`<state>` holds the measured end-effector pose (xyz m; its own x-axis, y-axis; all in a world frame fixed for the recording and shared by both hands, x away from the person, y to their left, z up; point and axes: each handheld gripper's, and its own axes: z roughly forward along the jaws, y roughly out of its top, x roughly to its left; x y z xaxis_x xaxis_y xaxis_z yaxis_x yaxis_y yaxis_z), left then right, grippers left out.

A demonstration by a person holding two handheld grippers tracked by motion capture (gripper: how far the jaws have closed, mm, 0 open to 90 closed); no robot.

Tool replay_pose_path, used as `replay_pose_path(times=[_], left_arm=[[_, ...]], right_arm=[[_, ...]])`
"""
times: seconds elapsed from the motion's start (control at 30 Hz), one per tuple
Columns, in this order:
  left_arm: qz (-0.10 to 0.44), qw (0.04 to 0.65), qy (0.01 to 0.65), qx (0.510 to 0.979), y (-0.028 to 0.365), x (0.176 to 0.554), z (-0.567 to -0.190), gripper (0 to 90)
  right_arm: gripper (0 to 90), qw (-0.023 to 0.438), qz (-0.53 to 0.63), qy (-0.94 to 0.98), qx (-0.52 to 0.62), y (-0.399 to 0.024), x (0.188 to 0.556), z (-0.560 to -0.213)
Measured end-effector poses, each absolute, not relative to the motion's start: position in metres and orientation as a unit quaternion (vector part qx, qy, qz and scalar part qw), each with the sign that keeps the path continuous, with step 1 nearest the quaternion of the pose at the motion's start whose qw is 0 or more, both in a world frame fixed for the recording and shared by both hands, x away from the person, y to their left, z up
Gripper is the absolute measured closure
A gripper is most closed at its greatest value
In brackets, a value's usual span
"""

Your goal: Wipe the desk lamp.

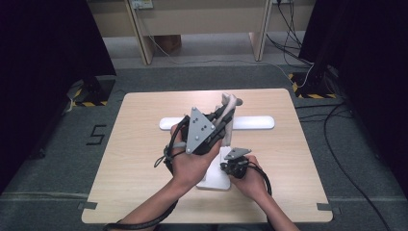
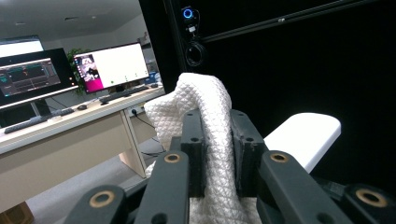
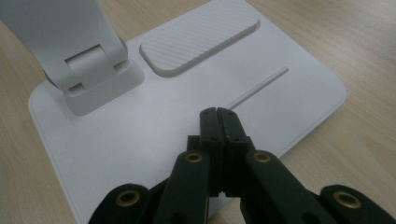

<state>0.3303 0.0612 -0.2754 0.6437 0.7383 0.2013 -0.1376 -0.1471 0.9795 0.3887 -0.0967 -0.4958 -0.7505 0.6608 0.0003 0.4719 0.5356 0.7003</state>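
A white desk lamp stands on the wooden table (image 1: 139, 144), with a flat base (image 1: 214, 182), a slanting arm and a long head bar (image 1: 252, 122). My left gripper (image 1: 225, 109) is raised over the lamp's arm, shut on a white quilted cloth (image 1: 232, 101). In the left gripper view the cloth (image 2: 205, 100) bulges up between the pads of the left gripper (image 2: 217, 140), and the lamp head (image 2: 303, 134) lies just behind. My right gripper (image 1: 231, 166) is shut with nothing in it. Its tips (image 3: 218, 113) point down at the lamp base (image 3: 140, 135), near a groove.
The base carries a ribbed pad (image 3: 201, 35) and the arm's hinge (image 3: 88, 70). Beyond the table stand wooden desk legs (image 1: 144, 43) and floor cables (image 1: 332, 125). Dark curtains flank both sides. A desk with monitors (image 2: 109, 67) appears in the left gripper view.
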Motion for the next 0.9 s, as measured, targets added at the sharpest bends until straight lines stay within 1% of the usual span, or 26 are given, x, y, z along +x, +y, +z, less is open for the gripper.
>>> replay_pose_path(times=[0.9], left_arm=[[0.342, 0.618, 0.215, 0.675, 0.035, 0.331, -0.276, 78.0]], right_arm=[[90.0, 0.135, 0.355, 0.866, 0.327, -0.097, 0.389, -0.496]])
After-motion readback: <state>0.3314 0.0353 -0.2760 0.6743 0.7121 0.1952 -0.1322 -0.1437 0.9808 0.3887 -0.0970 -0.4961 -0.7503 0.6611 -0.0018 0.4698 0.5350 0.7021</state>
